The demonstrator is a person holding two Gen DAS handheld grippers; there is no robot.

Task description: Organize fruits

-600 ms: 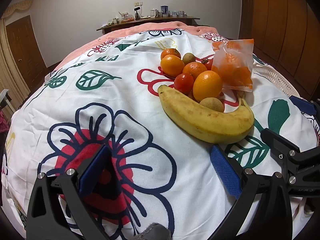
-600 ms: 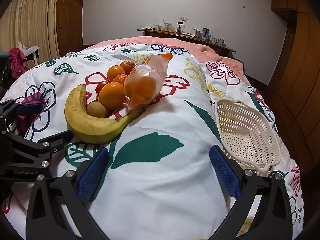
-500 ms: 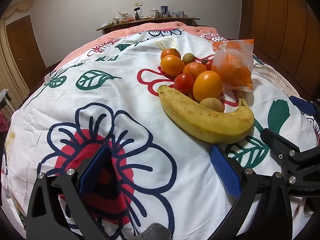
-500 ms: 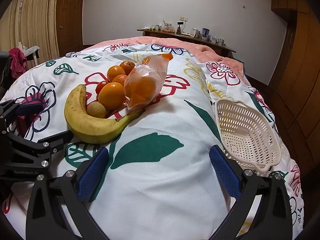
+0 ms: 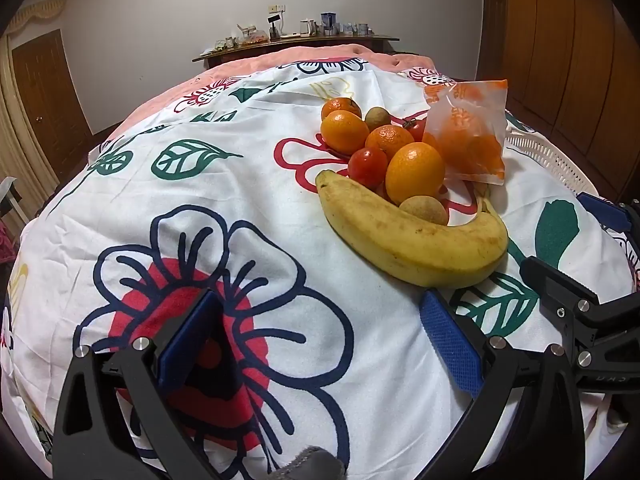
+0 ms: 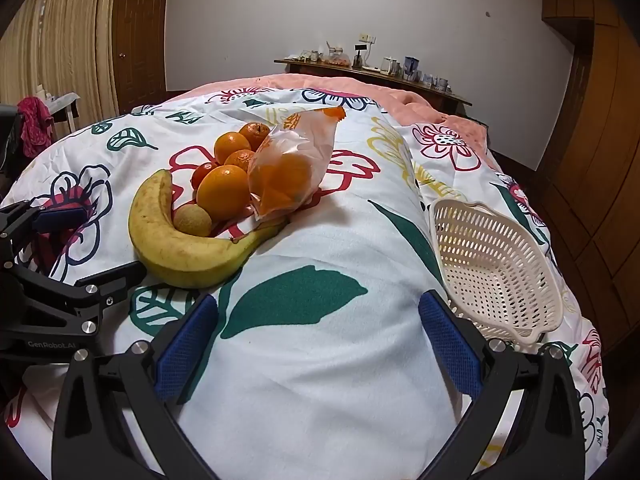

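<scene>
A white slotted basket (image 6: 496,268) lies on the flowered bedspread (image 6: 320,360) with nothing in it, tilted a little toward the bed's right edge. A clear plastic bag (image 6: 292,172) printed in orange holds several orange fruits and leans against the fruit pile. The rest of the fruit lies loose on the bedspread: a banana (image 6: 184,248) curves around the near side of the heap, cradling a small brown round fruit (image 6: 193,221), with a large orange (image 6: 224,192) just behind it, a red tomato (image 5: 367,167) beside that, and more oranges and another brown fruit farther back. The left tongs (image 5: 316,340) hover spread apart above a red-and-navy flower print, holding nothing; the banana lies ahead and to their right, close to the right blue pad (image 5: 450,344). The right tongs (image 6: 316,344) are likewise spread apart and bare, over a green leaf print, with the fruit pile ahead to their left and the basket just beside their right finger.
</scene>
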